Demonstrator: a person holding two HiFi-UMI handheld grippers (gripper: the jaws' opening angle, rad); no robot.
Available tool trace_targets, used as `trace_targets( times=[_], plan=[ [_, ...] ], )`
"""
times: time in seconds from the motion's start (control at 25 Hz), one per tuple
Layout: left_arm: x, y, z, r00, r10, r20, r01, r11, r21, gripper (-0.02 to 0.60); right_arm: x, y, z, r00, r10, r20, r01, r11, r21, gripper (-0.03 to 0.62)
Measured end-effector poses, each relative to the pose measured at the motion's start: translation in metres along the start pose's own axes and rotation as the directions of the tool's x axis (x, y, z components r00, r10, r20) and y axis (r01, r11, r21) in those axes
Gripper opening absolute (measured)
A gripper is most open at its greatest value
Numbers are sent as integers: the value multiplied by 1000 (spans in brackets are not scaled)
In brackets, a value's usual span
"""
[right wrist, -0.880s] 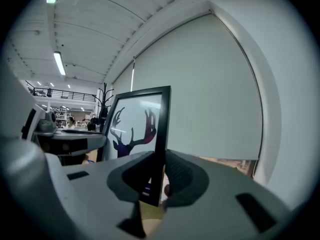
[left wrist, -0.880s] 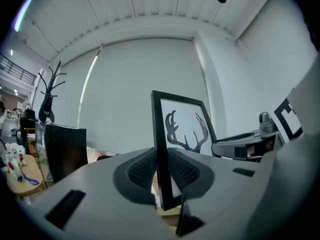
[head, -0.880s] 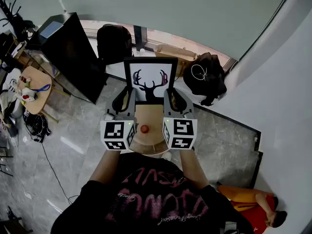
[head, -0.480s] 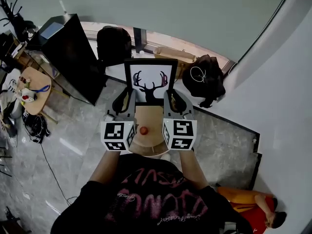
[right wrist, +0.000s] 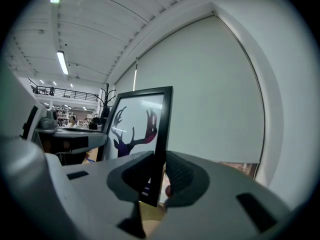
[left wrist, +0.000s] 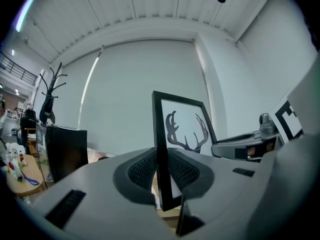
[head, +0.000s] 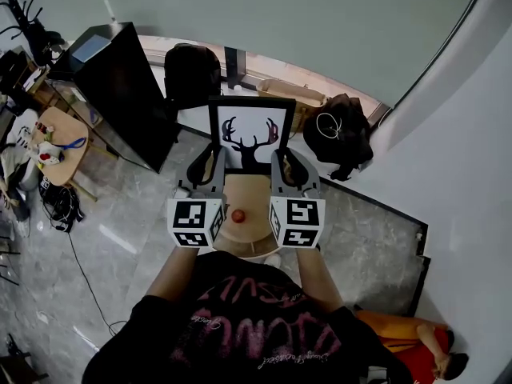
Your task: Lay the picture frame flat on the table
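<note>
The picture frame [head: 250, 132] stands upright, black-edged, its white sheet showing a dark deer head with antlers and facing the person. The left claw [head: 214, 160] is clamped on the frame's left upright. In the left gripper view, the ribbed pads [left wrist: 141, 170] press both faces of the black edge [left wrist: 161, 149] low down, near the bottom corner. The right claw [head: 278, 160] is clamped the same way on the frame's right upright. In the right gripper view, that claw [right wrist: 157, 176] pinches the thin black side of the frame [right wrist: 137, 124] near its lower corner.

Just in front of the frame, on the person's side, lies the small round wooden desk [head: 250, 189]. I cannot tell whether the frame's bottom edge touches the wood or hangs just above it. A small red ball [head: 238, 215] sits on the desk in front of the frame, between the two marker cubes. Behind the frame, on the floor, are a black backpack [head: 190, 70] and a cardboard box [head: 292, 93].
</note>
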State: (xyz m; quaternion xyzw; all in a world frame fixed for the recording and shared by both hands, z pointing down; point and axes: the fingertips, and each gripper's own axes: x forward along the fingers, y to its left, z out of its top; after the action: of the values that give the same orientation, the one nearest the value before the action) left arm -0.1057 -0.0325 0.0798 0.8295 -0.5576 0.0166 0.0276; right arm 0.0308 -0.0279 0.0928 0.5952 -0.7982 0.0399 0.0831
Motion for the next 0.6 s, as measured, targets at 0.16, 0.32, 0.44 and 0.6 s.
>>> trace_targets(
  times=[0.16, 0.32, 0.44, 0.6],
  plan=[
    [0, -1, -3, 1000, -9, -11, 9, 1000, -10, 71, 1, -1, -1, 1000, 12, -8, -12, 1000, -15, 83],
    [0, 0, -6, 1000, -14, -24, 14, 1000, -17, 72, 3, 0, -4, 1000, 24, -18, -24, 1000, -19, 83],
    [1, 0, -9, 999, -13, -32, 13, 1000, -16, 72, 4, 0, -8, 999, 24, -28, -24, 1000, -9, 83],
    [3, 1, -18, 999, -10, -50, 8, 1000, -25, 72, 8, 0, -17, 998, 30, -46, -31, 1000, -7, 83]
  ],
)
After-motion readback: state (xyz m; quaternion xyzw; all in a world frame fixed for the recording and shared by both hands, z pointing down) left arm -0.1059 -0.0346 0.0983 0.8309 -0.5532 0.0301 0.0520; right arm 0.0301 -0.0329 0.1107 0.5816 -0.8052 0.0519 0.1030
